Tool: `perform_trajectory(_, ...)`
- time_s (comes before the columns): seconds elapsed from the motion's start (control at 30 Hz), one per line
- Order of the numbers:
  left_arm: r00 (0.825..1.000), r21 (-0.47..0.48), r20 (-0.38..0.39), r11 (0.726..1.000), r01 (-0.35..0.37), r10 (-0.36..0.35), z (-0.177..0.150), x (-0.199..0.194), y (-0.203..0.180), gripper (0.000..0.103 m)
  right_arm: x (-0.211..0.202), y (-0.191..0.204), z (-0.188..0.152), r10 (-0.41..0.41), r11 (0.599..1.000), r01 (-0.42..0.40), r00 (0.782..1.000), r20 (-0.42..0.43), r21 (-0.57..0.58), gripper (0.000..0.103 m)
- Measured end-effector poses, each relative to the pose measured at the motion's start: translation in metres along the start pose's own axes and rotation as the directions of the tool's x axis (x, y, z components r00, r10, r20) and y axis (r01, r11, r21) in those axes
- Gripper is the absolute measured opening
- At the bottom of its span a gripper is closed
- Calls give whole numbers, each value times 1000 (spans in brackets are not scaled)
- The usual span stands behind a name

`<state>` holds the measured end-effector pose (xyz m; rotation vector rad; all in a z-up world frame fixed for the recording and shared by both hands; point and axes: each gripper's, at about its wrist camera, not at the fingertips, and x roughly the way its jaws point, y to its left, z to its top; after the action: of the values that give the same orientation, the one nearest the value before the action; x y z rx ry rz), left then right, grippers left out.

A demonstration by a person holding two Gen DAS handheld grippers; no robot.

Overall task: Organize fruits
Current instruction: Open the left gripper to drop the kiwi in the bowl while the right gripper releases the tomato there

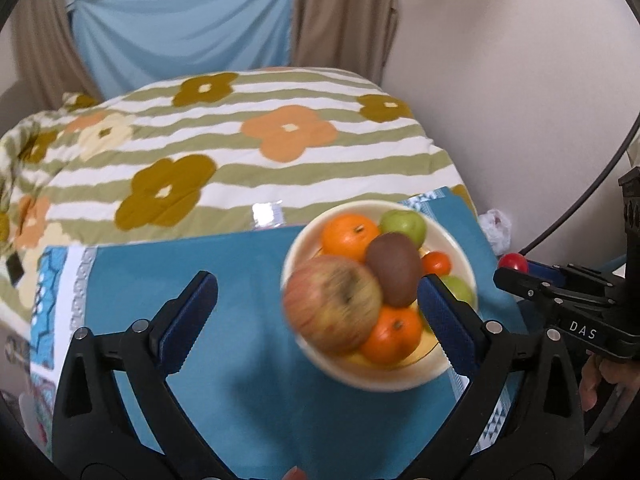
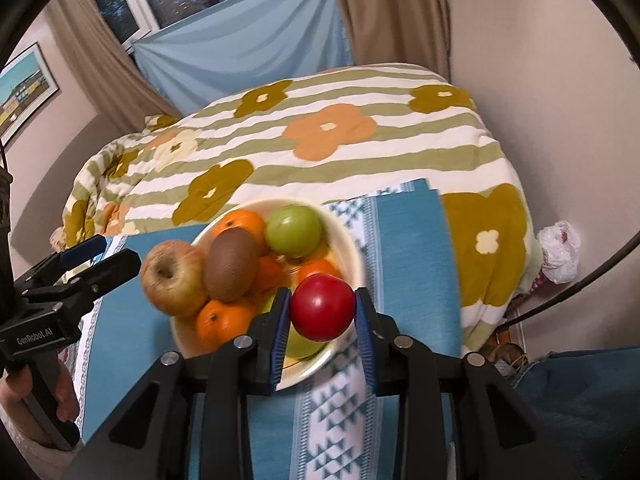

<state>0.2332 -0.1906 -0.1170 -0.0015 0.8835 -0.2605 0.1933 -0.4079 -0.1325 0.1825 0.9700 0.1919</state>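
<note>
Red fruit [image 2: 322, 306] clamped in right claw [image 2: 322, 312] over bowl [image 2: 352, 256], lower centre, presumably for sorting; left claw [image 1: 316, 316] wide, empty.

The right gripper [image 2: 322, 314] is squeezed tight on a red apple [image 2: 322, 307]. Its two blue pads [image 2: 280, 334] press on both sides of the fruit. The left gripper [image 1: 316, 320] has its jaws spread wide apart, and nothing is between them. In the right wrist view it pokes in from the left edge. Bare fingers [image 2: 64, 394] wrap around its black handle there.
</note>
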Motion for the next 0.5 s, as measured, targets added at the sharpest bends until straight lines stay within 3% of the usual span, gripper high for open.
perform_trajectory(0.23, 999, -42, -13, 998, -45, 44, -26, -23, 32, 103, 12, 33, -22, 28, 999, -30, 999, -33, -44, 29)
perform_trajectory(0.5, 996, -69, -42, 994, -79, 77, -52, -38, 56, 103, 23, 50, -42, -6, 997, 5, 1000, -15, -75, 29)
